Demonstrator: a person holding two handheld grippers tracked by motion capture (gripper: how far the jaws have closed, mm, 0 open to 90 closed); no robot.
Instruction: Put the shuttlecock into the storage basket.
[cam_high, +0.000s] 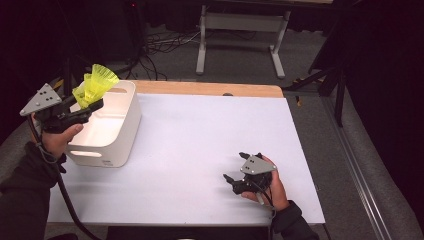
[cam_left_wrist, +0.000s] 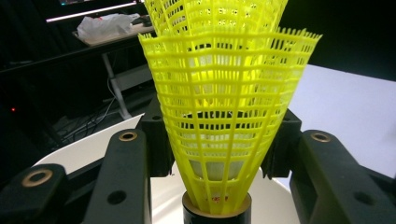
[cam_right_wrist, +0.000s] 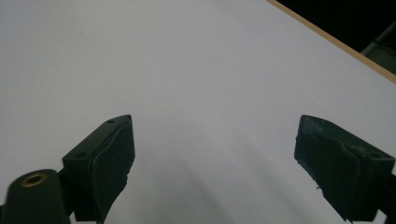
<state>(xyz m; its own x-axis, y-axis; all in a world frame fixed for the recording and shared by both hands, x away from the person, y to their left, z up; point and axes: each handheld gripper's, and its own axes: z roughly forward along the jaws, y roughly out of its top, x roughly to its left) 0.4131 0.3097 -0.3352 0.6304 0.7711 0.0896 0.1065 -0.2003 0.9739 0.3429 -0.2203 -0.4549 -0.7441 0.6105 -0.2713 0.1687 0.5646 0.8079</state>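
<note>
Hovering shuttlecocks (cam_high: 95, 84) over bin (cam_high: 131, 120) rim

A big white table (cam_high: 200, 150) sits in the middle of the frame. A thin strip of wood (cam_high: 210, 89) runs along its top edge. At the top middle, a grey metal stand (cam_high: 242, 22) stands on the floor, with black cables (cam_high: 160, 47) lying just to its left. A long metal rail (cam_high: 360, 170) runs down the lower right.

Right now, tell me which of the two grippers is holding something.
The left gripper: its jaws clamp stacked yellow shuttlecocks above the white bin. The right gripper rests open on the table, holding nothing.
</note>
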